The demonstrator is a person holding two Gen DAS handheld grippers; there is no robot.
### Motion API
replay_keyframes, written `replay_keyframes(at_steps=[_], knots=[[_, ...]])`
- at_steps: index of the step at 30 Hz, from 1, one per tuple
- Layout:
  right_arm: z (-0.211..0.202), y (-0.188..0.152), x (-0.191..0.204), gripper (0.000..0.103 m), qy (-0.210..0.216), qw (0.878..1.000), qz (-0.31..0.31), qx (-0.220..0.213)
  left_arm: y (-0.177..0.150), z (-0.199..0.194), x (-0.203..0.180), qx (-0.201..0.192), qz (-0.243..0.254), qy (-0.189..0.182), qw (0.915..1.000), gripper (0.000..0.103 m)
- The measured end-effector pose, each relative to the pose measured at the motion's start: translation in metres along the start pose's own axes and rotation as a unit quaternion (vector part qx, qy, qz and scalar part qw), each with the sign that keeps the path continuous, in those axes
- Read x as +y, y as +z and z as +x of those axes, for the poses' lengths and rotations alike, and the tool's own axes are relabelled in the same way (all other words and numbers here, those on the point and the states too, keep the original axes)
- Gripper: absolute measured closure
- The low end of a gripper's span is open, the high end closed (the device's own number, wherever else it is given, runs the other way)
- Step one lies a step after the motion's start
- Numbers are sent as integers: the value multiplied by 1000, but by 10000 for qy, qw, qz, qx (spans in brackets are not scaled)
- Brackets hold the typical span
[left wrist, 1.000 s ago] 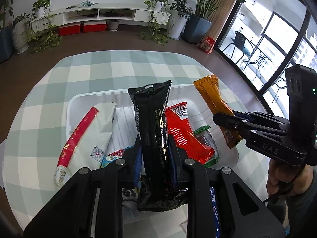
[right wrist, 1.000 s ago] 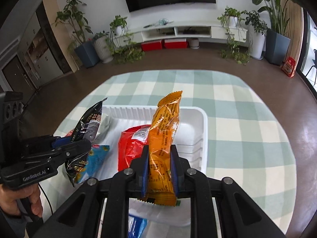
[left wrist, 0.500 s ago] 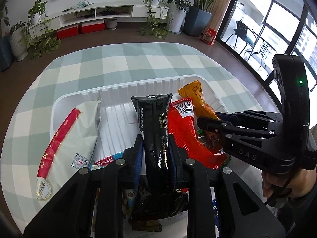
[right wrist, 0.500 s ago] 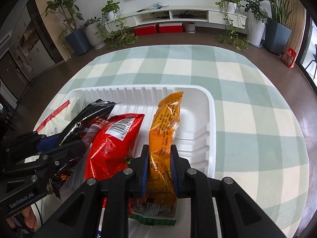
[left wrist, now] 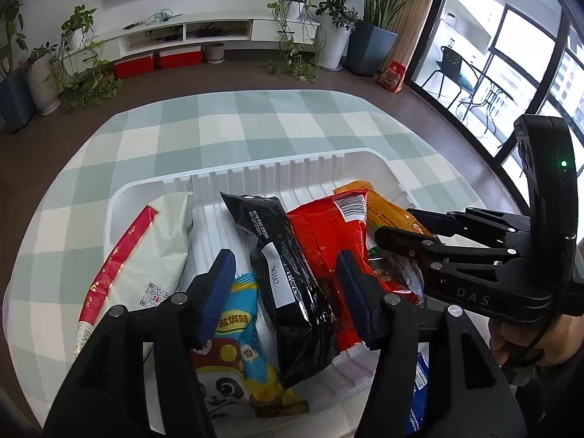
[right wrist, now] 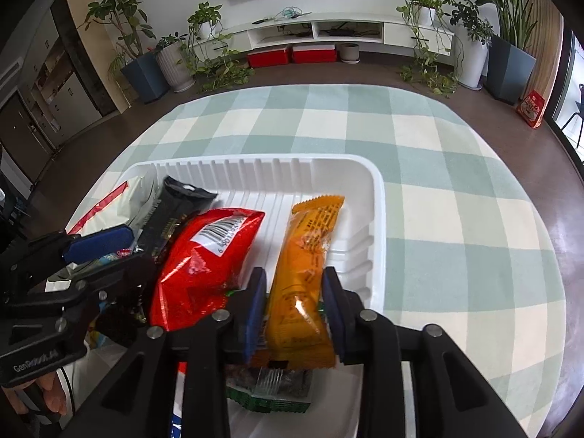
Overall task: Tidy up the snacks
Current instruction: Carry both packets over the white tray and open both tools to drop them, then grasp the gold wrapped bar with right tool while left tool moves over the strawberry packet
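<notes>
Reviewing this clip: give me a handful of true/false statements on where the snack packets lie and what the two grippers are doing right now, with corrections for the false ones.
1. The orange packet lies inside the white tray. True.
2. The right gripper is clamped tight on the orange packet. False: its fingers are opening, with gaps either side of the packet between them.
3. The black packet lies between the left gripper's fingers. True; those fingers are opening too.
4. The red packet sits on the checked tablecloth outside the tray. False: it is in the tray, beside the orange packet.
5. The tray holds only two packets. False: a white packet with a red stripe and others are in it too.
</notes>
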State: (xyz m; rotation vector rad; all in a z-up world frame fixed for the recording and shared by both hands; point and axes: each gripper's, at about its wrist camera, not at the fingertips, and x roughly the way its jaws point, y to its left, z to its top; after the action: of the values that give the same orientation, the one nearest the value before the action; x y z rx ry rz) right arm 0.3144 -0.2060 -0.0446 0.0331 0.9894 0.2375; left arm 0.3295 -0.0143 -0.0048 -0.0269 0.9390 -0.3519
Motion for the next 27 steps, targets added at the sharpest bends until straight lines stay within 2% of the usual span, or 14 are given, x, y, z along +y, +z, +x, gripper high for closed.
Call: replay_keyframes(at_steps=[4, 6, 10, 12, 16, 20, 25, 27], knots=[[-16, 2, -3, 48, -11, 9999, -53, -130, 0, -14, -3, -115, -5, -69, 9999, 47], [-27, 3, -4, 42, -4, 9997, -86, -230, -1, -25, -5, -199, -8, -120, 9997, 38], [-60, 6, -7, 29, 24, 9986, -138, -517, -12, -57, -13, -414, 72, -288, 9987, 26], [-79, 6, -9, 25, 113, 9976, -120, -676, -19, -76, -16, -563, 77, -359, 9977, 14], [-126, -2, -14, 17, 319, 9937, 15, -1076, -44, -113, -19, -759, 118, -461, 9960, 5], [-174, -28, -16, 12, 750, 9856, 373, -1466, -82, -140, -19, -747, 125, -536, 9957, 2], [-211, -88, -1, 6, 1159, 9763, 630, -1716, -138, -161, -13, -655, -133, -747, 9950, 1], [-216, -113, 7, 4, 1161, 9760, 639, -1728, -160, -167, -15, -657, -112, -755, 9949, 0]])
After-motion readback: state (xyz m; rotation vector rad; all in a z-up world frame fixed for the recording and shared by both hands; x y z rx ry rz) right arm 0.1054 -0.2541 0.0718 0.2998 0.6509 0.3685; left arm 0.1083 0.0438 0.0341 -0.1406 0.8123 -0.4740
